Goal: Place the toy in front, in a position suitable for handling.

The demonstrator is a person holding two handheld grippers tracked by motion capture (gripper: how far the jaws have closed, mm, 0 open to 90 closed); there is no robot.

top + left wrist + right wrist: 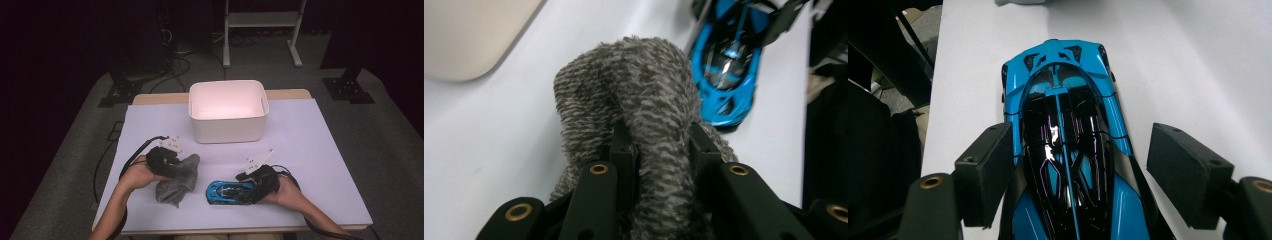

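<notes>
A fuzzy grey sock (177, 182) lies bunched on the white table at the near left. My left gripper (170, 162) is shut on it; in the left gripper view a fold of the sock (624, 85) is pinched between both jaws of that gripper (659, 135). To its right sits a blue and black toy car (227, 191), nose pointing left, also seen as the car (726, 75) beyond the sock. My right gripper (1083, 160) straddles the car (1063, 130) from behind. Its left pad lies near the car's side and its right pad stands clear of it, so the jaws are open.
An empty white bin (227, 127) stands at the middle back of the table, its corner (469, 35) showing in the left gripper view. The white sheet (310, 145) covers the tabletop. Dark floor, cables and a stand's legs lie beyond the far edge.
</notes>
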